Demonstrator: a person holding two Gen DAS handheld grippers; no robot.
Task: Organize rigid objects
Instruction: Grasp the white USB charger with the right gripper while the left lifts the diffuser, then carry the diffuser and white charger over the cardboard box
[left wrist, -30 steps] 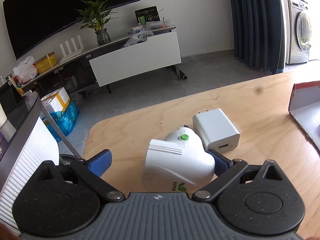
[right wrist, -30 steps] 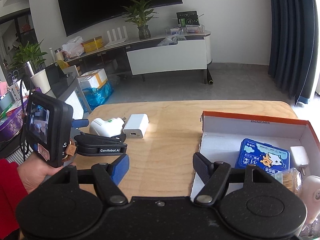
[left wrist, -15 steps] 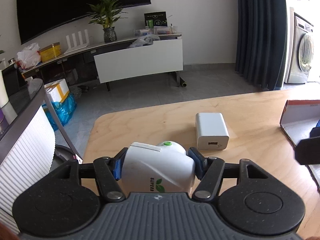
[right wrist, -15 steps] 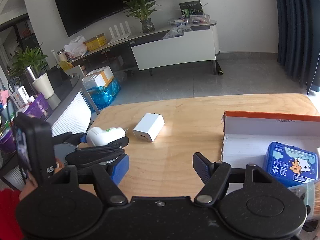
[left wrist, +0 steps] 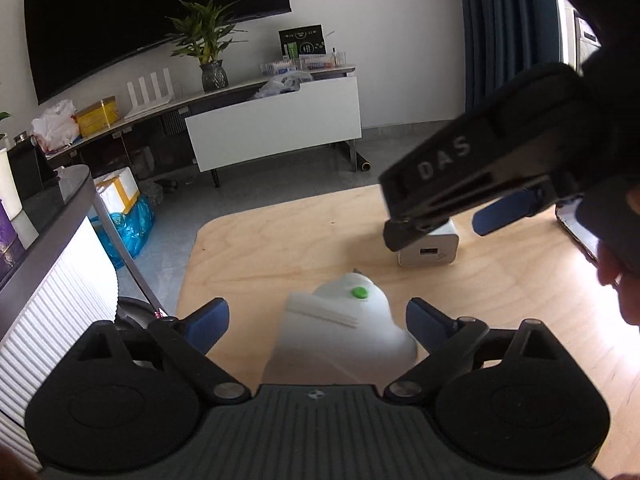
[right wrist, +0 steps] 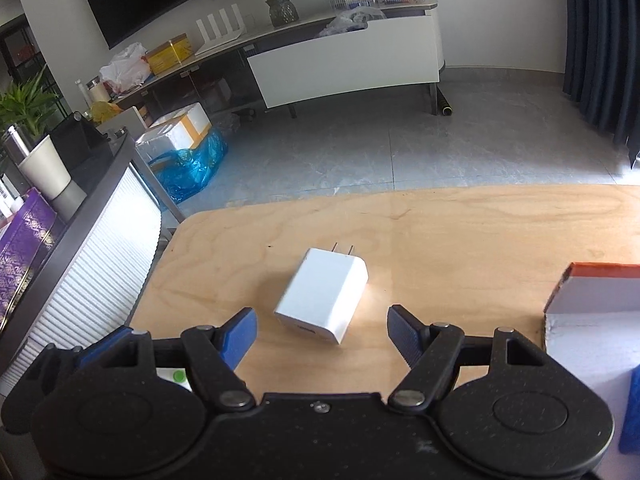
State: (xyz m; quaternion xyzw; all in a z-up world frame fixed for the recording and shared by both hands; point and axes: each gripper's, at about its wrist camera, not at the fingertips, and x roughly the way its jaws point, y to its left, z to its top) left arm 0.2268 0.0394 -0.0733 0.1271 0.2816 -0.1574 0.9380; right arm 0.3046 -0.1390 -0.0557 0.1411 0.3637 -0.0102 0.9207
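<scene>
1. The left tool (left wrist: 318, 318) is sitting with its two blue fingers spread apart on either side of a white plug-in device with a green button (left wrist: 344, 328). Neither pad is touching the device, which looks to be resting on the table (left wrist: 280, 240) and not being carried.
2. The right tool (right wrist: 322, 330) is hovering low over the table with its fingers also wide apart, framing a white USB charger (right wrist: 324, 294). The charger is lying flat with its prongs pointing away from the camera, and no finger is touching it.
3. The two white items are lying near each other at the table's left end, the charger slightly farther from the left tool and off to its right.
4. An orange-edged cardboard box (right wrist: 592, 292) is standing open at the right of the table, well apart from both items. A blue object (right wrist: 632, 412) is showing at the right edge of the view, apparently inside the box.
5. Judging by this, the task is partly done: something is probably already boxed, while the charger and the green-button device are waiting outside.
6. What is left, as it appears, is clamping each item and carrying it to the box. The right tool seems best placed to take the charger first.
</scene>
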